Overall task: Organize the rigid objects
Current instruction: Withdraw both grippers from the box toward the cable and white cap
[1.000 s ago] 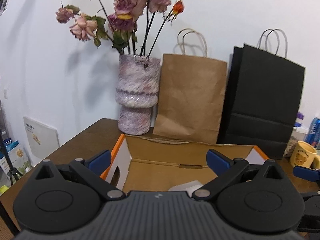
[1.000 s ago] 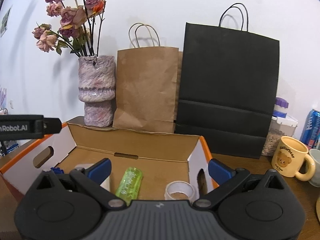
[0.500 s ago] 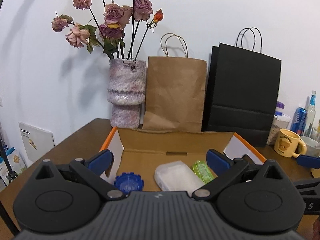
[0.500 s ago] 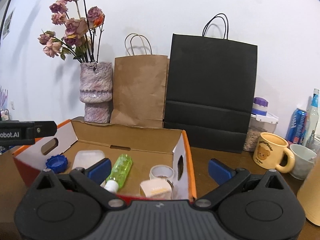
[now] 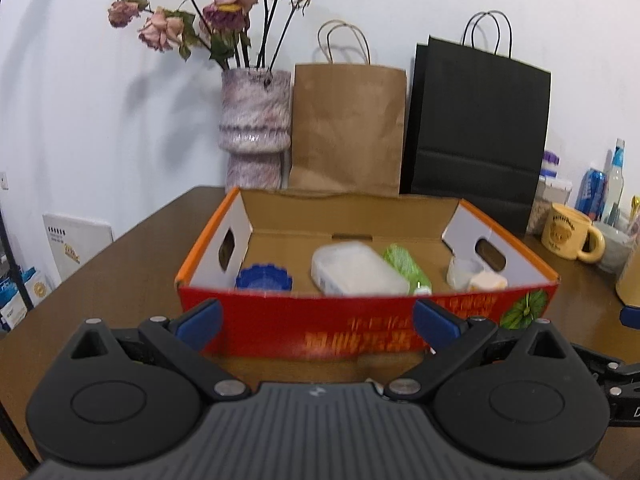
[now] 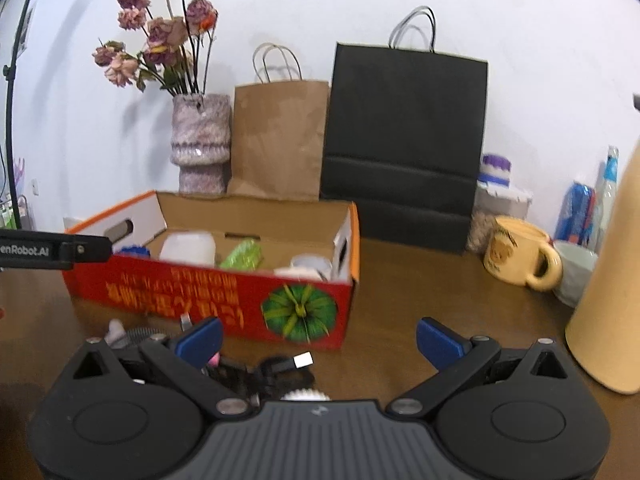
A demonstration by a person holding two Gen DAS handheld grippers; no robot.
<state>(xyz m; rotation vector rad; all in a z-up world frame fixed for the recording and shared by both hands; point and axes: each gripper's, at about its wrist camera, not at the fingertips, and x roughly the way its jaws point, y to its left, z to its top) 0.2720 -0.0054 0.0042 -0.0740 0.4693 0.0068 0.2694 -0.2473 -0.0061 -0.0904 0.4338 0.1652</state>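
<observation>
- The left gripper (image 5: 316, 322) hangs just in front of the red near wall of the cardboard box (image 5: 360, 328), its blue-tipped fingers (image 5: 198, 320) spread wide with nothing between them.
- The right gripper (image 6: 318, 338) sits near the box's right front corner, its fingers (image 6: 438, 342) also spread wide and empty.
- The box stands on the brown counter (image 5: 132, 264), open at the top, with orange rim edges and white end walls cut with hand holes.
- Inside it, from left to right in the left wrist view: a blue lid (image 5: 263, 278), a white rectangular container (image 5: 356, 268), a green bottle (image 5: 406, 268) lying on its side just beside the container, a roll of clear tape (image 5: 464, 270), and a small cream block (image 5: 486, 280) at the near right corner.
- On the counter below the right gripper lies a dark tangle of small items, among them a cable with a USB plug (image 6: 302, 360) and a metal spring (image 6: 138, 334); the rest is too blurred to name.
- Behind the box stand a mottled vase (image 5: 256, 128) of dried roses, a brown paper bag (image 5: 348, 128) and a black paper bag (image 5: 478, 128).
- A yellow bear mug (image 6: 520, 256) stands to the right, well apart from the box.
</observation>
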